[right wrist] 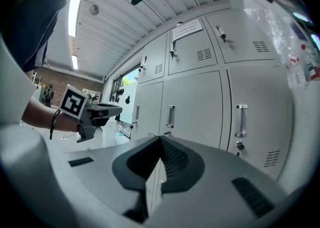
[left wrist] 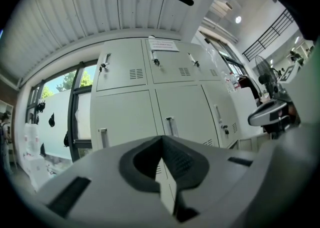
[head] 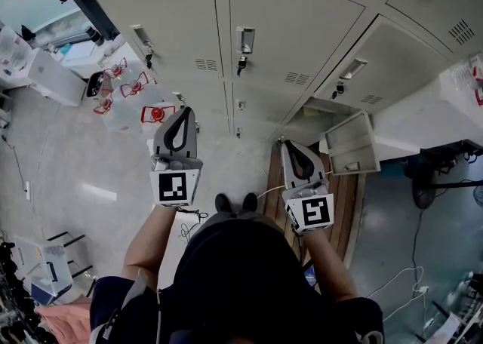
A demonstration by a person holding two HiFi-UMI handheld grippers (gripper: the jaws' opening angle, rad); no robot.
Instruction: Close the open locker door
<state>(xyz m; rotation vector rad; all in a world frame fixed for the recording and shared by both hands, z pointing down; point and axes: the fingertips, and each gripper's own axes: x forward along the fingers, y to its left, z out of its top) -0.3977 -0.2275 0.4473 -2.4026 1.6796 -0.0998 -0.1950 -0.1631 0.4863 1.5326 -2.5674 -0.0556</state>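
Note:
A bank of grey lockers fills the top of the head view. One low locker door stands swung open at the right, its inner face showing, next to its dark opening. My left gripper points at the closed lockers, well left of that door. Its jaws are shut with nothing between them. My right gripper is a short way left of the open door and apart from it, also shut and empty. In the right gripper view the left gripper shows at the left.
Clear plastic bottles with red labels and a white box sit on the floor at the left. Wooden boards lie under the open door. A white counter and a floor fan are at the right.

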